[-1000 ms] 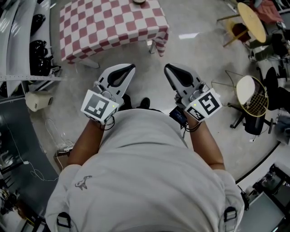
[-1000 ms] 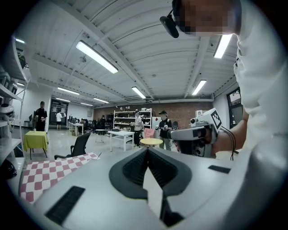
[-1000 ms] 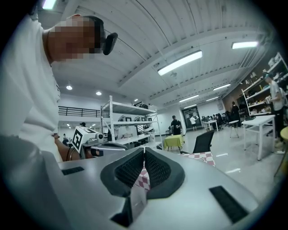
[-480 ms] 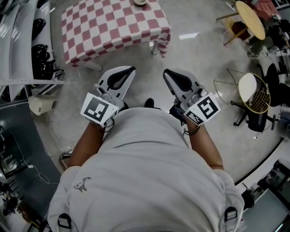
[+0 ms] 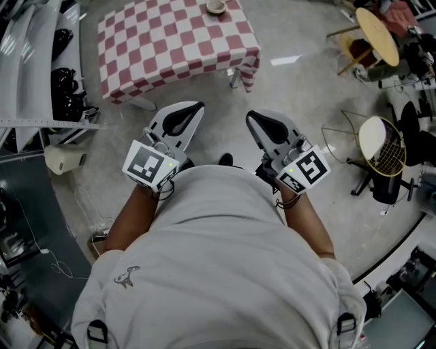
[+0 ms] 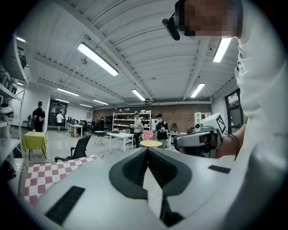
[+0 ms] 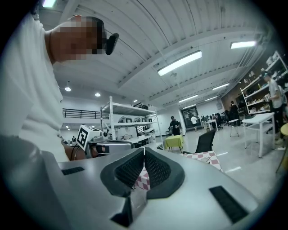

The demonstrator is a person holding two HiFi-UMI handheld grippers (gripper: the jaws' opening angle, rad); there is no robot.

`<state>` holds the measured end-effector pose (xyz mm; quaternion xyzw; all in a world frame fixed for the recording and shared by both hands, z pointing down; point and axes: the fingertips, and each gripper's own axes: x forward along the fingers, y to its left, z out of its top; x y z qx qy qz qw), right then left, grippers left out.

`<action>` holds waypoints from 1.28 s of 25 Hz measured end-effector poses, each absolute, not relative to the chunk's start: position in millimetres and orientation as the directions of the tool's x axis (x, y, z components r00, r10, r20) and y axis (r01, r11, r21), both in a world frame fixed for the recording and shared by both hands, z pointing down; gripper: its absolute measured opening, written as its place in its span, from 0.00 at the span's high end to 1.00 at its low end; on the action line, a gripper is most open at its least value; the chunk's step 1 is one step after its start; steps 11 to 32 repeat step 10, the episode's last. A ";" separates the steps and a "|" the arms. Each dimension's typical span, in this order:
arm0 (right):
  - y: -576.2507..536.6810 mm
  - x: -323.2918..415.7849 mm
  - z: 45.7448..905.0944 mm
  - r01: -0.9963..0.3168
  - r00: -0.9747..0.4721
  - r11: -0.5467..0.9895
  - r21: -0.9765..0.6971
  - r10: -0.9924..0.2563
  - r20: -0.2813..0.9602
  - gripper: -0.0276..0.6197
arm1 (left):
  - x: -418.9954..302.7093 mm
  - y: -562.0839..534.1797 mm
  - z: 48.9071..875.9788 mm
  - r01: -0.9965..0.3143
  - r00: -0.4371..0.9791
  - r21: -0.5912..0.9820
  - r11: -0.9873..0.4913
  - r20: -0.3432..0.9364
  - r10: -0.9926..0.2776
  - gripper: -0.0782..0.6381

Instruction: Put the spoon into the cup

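A small cup stands at the far edge of a table with a red-and-white checked cloth, some way ahead of me across the floor. No spoon can be made out in any view. I hold both grippers up in front of my chest, well short of the table. The left gripper has its jaws closed together with nothing between them, as the left gripper view confirms. The right gripper is likewise shut and empty. The checked cloth shows past the right jaws.
White shelving with dark items runs along the left, and a white object lies on the floor beside it. A round wooden table and a wire-framed seat stand to the right. Bare grey floor lies between me and the checked table.
The checked table and the cup have slid further down into the head view. Both grippers stay shut and level in front of my chest.
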<state>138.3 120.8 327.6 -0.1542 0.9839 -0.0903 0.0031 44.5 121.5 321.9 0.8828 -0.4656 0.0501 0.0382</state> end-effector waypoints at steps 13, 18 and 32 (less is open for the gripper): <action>117.6 159.2 330.3 -0.277 -0.960 0.943 -0.186 -0.280 0.012 0.90 | 70.4 118.2 325.7 -0.832 0.552 0.019 -0.555 0.135 -0.823 0.87; 117.6 159.2 330.3 -0.277 -0.960 0.943 -0.186 -0.280 0.012 0.90 | 70.4 118.2 325.7 -0.832 0.552 0.019 -0.555 0.135 -0.823 0.87; 117.6 159.2 330.3 -0.277 -0.960 0.943 -0.186 -0.280 0.012 0.90 | 70.4 118.2 325.7 -0.832 0.552 0.019 -0.555 0.135 -0.823 0.87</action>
